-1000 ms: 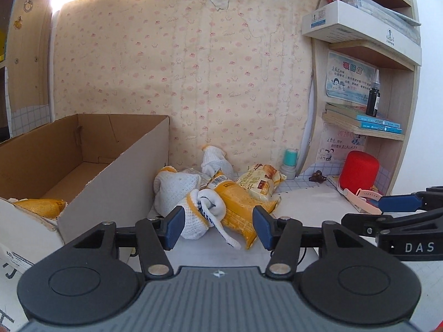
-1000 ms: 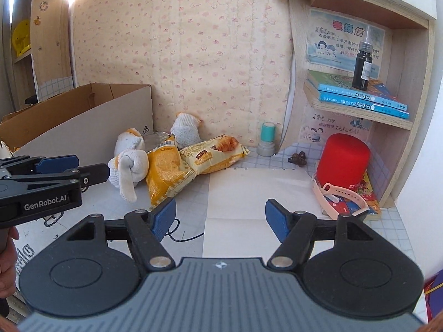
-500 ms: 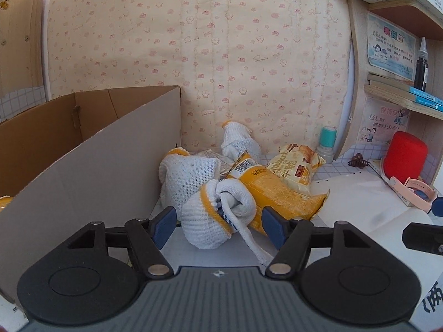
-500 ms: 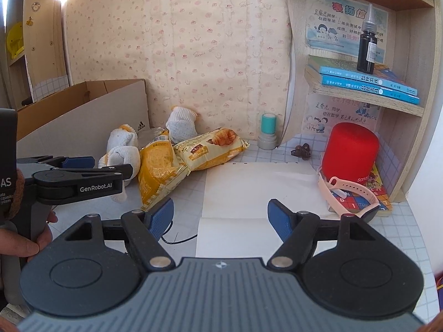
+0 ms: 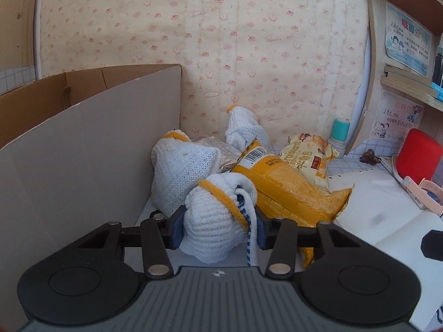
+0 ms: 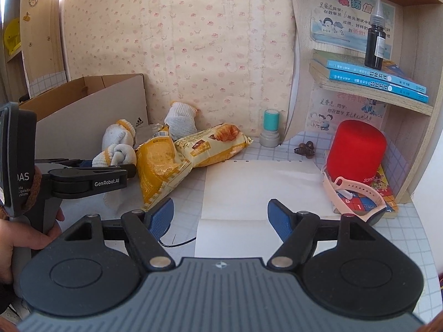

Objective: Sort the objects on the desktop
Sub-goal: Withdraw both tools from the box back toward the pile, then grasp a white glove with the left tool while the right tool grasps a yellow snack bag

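Left hand-held gripper is right on the pile, its blue pads pressed against both sides of a rolled white knit glove with a yellow cuff — clamped on it, down on the desk just beside the cardboard box wall. A second white glove sits behind it, touching, and an orange snack bag lies against its right side, with a croissant packet overlapping that one. Over on the right, the right hand-held gripper hangs with its fingers well apart above a white sheet of paper, gripping nothing. A red cylinder stands at the desk's right edge under the shelf.
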The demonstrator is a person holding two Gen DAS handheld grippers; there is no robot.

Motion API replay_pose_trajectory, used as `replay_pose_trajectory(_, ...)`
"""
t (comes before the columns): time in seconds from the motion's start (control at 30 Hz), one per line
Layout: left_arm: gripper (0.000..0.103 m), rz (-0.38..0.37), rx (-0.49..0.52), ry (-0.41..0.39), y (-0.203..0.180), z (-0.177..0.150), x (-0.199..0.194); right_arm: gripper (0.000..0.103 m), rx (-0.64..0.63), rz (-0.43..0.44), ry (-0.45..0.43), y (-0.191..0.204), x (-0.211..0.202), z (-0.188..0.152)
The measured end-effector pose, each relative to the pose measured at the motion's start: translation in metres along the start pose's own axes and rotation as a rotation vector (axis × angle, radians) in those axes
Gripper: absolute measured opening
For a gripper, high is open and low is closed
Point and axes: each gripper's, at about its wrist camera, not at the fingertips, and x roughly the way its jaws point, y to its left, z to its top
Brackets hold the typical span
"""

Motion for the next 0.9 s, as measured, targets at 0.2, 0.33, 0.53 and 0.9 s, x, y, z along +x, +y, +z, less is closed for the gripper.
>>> replay_pose_trajectory(0.2, 0.048, -0.008, 0.012, -0.006, 0.001, -0.014, -0.031, 0.073, -0.046, 0.045, 0.006, 0.018, 0.017, 0.015)
replay_pose_trajectory(0.33, 0.048, -0.009, 0.004, -0.033, 0.007, -0.02, -0.059, 0.073, -0.105, 0.088, 0.021, 0.037, 0.042, 0.033)
replay_pose_trajectory(0.53, 0.048, -0.008, -0.001, -0.065, 0.017, -0.03, -0.092, 0.082, -0.182, 0.104, 0.093, 0.072, 0.089, 0.041)
replay_pose_trajectory(0.9, 0.049, -0.034, -0.042, -0.084, 0.029, -0.032, -0.107, 0.092, -0.435, 0.027, 0.107, 0.113, 0.119, 0.038)
